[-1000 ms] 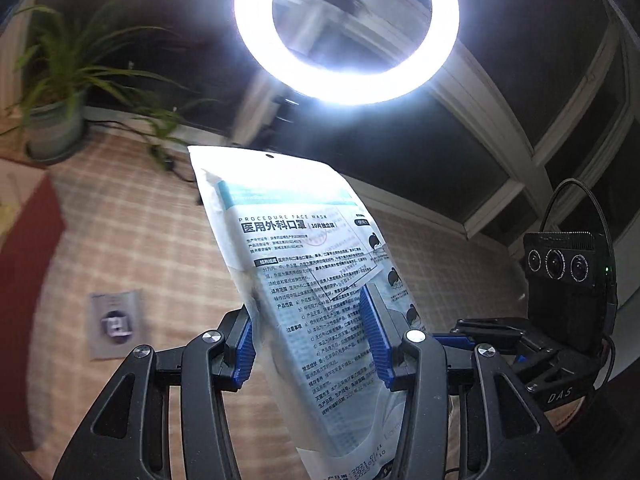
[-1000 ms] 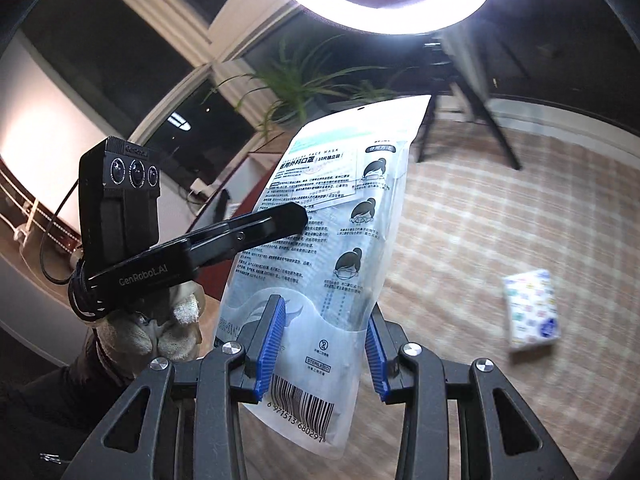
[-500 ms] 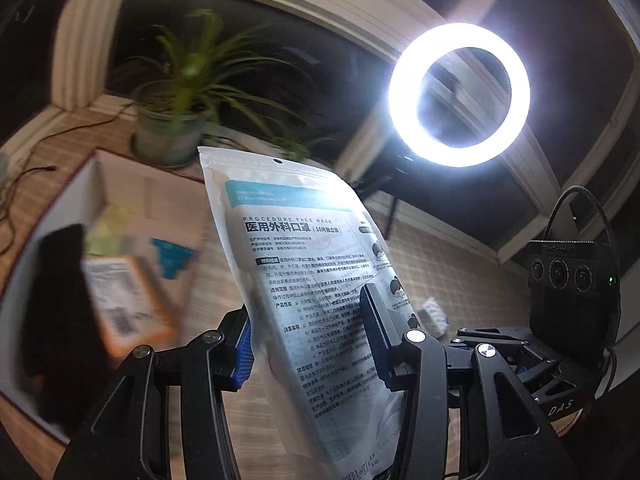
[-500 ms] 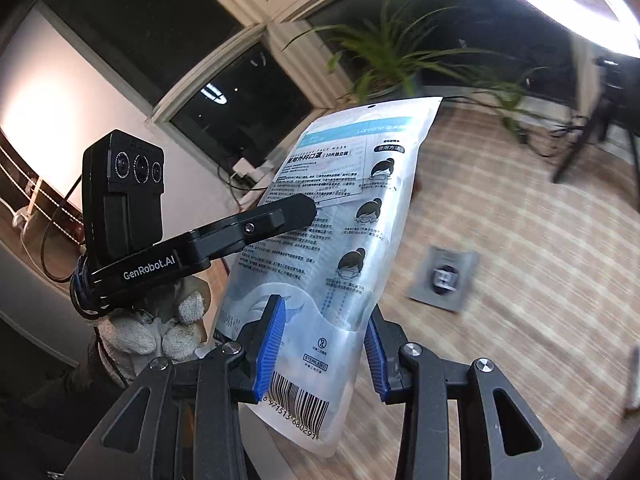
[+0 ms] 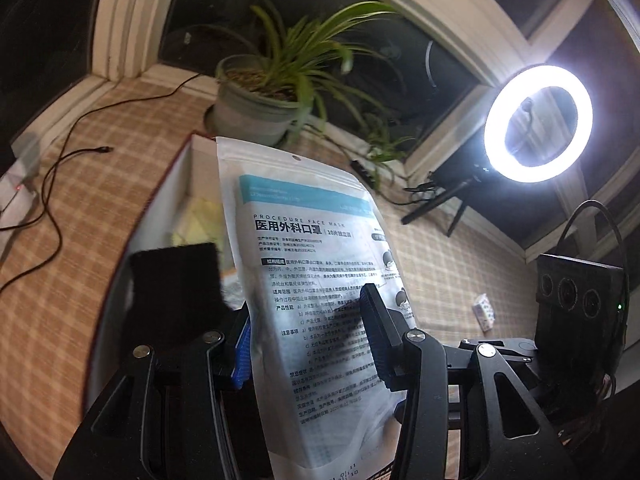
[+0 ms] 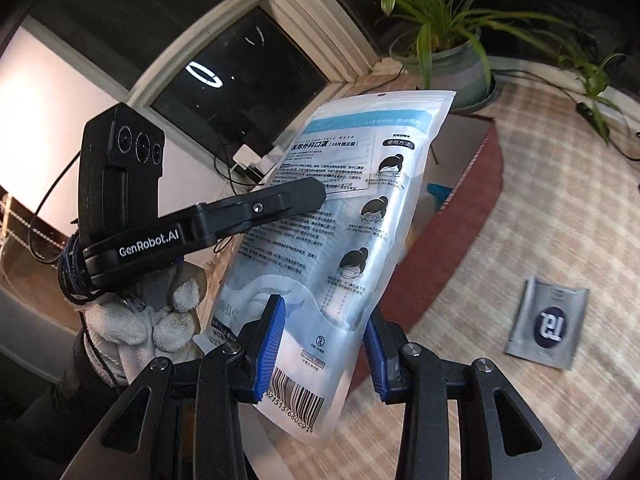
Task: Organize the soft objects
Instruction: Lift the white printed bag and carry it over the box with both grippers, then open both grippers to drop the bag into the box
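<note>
Both claws, left claw (image 5: 308, 344) and right claw (image 6: 324, 344), clamp one face mask pack (image 5: 316, 280) above the open box (image 5: 160, 216).

Both grippers are up off the floor, angled downward, and they share one load. The left gripper (image 5: 310, 344) has its blue-padded fingers (image 5: 242, 354) pressed against the two sides of the face mask pack (image 5: 316, 264), gripping its middle. The right gripper (image 6: 324, 344) clamps the same pack lower down, near the barcode end, its pads (image 6: 272, 344) tight on either edge. In the right wrist view the left gripper comes in from the left side, one black finger lying across the pack's face, held by a hand in a white knit glove (image 6: 148, 320) with a dark sleeve behind it.
</note>
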`<state>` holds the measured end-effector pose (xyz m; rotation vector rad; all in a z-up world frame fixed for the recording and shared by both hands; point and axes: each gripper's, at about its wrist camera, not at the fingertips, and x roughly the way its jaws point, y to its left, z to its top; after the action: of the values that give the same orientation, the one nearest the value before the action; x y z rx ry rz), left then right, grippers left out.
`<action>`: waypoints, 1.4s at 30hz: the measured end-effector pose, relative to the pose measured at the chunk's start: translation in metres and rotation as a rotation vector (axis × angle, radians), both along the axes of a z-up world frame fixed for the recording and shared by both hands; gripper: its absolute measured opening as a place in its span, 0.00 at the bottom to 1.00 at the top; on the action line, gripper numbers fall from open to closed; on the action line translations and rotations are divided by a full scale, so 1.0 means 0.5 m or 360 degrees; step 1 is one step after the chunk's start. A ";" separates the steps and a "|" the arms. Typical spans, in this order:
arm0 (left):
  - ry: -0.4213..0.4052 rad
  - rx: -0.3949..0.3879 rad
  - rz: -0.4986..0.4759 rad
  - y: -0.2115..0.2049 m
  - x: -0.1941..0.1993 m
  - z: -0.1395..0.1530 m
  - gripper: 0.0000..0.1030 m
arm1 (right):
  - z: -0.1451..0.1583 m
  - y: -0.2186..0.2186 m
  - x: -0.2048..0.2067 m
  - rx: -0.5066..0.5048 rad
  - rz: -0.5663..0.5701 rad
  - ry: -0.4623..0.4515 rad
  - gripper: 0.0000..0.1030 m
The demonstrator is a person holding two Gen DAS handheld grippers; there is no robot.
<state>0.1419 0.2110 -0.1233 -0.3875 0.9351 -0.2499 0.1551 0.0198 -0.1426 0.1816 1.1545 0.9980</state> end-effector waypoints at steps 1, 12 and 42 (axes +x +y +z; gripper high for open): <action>0.0006 0.0004 -0.0001 0.008 0.003 -0.003 0.44 | -0.005 0.012 0.004 -0.0012 -0.0003 0.0003 0.34; 0.0033 0.0037 0.0057 0.060 0.045 -0.025 0.44 | -0.020 0.060 0.035 -0.0061 -0.0041 0.0049 0.37; -0.0217 0.0088 0.0153 0.021 -0.069 0.052 0.46 | 0.044 -0.122 -0.020 -0.0072 -0.0172 -0.0134 0.56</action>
<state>0.1076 0.2217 -0.0971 -0.3586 0.7855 -0.1604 0.1451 -0.0411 -0.1204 0.1627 1.0782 0.8757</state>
